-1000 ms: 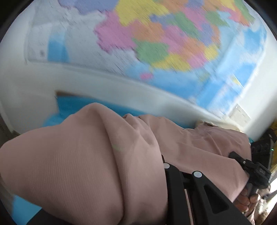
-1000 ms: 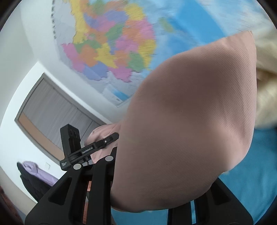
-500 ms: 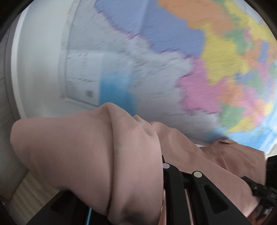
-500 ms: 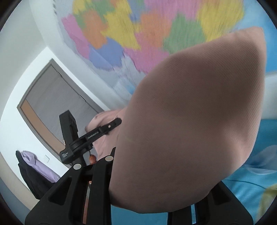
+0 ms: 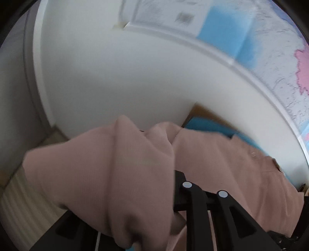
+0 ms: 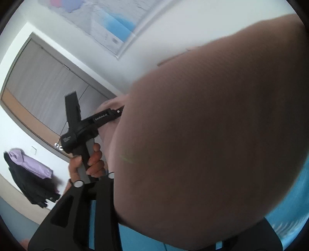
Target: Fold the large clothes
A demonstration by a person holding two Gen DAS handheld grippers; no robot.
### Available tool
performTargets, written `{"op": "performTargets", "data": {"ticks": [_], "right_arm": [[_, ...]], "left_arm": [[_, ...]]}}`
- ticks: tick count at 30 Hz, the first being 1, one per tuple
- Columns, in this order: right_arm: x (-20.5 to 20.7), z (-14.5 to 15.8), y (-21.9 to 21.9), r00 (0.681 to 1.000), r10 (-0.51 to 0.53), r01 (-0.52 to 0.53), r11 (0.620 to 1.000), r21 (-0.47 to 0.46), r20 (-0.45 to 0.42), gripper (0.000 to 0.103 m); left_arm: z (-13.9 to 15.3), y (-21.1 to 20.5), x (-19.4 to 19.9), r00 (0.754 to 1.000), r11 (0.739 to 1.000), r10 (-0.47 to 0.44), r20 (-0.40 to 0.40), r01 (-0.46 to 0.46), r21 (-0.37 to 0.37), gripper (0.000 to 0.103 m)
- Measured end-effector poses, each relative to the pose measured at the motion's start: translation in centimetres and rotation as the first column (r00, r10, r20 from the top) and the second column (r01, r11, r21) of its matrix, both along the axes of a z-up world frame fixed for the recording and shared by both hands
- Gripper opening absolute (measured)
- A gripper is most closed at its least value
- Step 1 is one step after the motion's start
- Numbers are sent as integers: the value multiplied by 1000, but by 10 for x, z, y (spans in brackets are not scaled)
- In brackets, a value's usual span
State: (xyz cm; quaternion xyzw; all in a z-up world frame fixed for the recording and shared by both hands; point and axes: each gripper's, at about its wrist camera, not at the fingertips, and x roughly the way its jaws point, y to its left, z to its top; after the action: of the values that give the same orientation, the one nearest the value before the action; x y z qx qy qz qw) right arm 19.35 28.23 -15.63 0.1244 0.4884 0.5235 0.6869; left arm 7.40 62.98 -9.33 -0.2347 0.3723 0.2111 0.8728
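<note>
Pink garment (image 5: 119,173) over both raised tools

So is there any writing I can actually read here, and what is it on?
"GenRobot.AI", roughly, small and slightly blurred: on the black bar of the left gripper.
Small label on that gripper's black mount: too small to read.
Print and barcode on the wall map: too blurred to read.

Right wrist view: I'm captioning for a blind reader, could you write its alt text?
A pink garment fills most of the frame, bunched over the right tongs. Behind it, a hand grips the left tongs' handle, with a grey door and wall map beyond.
</note>
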Motion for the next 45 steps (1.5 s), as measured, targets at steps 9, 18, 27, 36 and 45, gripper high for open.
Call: {"op": "performTargets", "data": {"ticks": [9, 18, 27, 36, 45], "right_arm": [[18, 21, -93, 996, -91, 91, 995, 28, -5, 89], [17, 7, -91, 1000, 3, -4, 996, -95, -16, 11], [16, 22, -69, 998, -5, 21, 966, -259, 62, 44], [-16, 72, -52, 924, -52, 151, 960, -237, 379, 45], [-29, 46, 5, 891, 77, 79, 944, -320, 448, 46]], "left_arm": [[1, 1, -13, 998, 1000, 11, -57, -9, 26, 35], [5, -26, -19, 987, 992, 34, -156, -15, 123, 56], [45, -65, -68, 979, 945, 82, -185, -18, 325, 75], [55, -155, -82, 975, 938, -207, -77, 221, 267, 76], [15, -198, -64, 966, 938, -221, -132, 248, 243, 83]]}}
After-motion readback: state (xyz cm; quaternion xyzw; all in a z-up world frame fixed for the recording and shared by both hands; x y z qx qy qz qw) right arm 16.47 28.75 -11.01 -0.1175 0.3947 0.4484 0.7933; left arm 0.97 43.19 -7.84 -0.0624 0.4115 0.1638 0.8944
